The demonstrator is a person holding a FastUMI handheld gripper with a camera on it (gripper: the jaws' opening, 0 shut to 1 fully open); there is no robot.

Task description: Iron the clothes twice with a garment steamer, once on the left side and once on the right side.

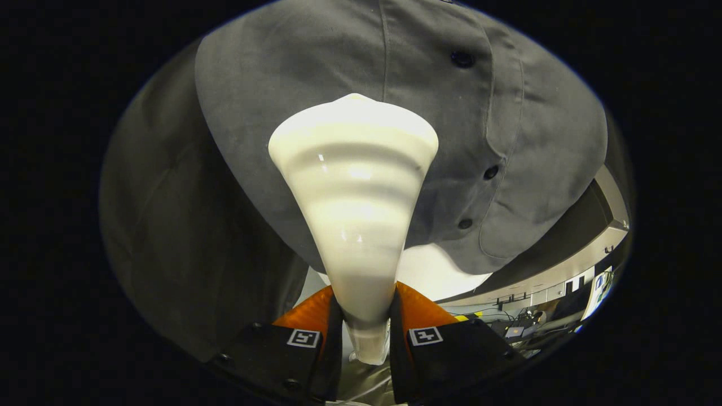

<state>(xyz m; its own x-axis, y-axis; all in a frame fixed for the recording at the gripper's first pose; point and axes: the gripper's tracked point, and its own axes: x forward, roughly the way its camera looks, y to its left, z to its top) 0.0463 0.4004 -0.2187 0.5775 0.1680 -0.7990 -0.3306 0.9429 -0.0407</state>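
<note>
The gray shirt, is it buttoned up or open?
Buttoned up. The gray shirt has three dark buttons fastened down its front strip, beyond the white steamer clamped in the gripper.

This is looking like a lab or test workshop rather than a home. Beyond the hanging grey shirt [395,113], a long pale wall [564,270] is running back under a plain ceiling [612,197], and low down a jumble of dark equipment and cables [519,324] is sitting on the floor, with yellow tape marks among it. A lit screen or poster [599,287] is standing at the far side, too small to make out.
</note>
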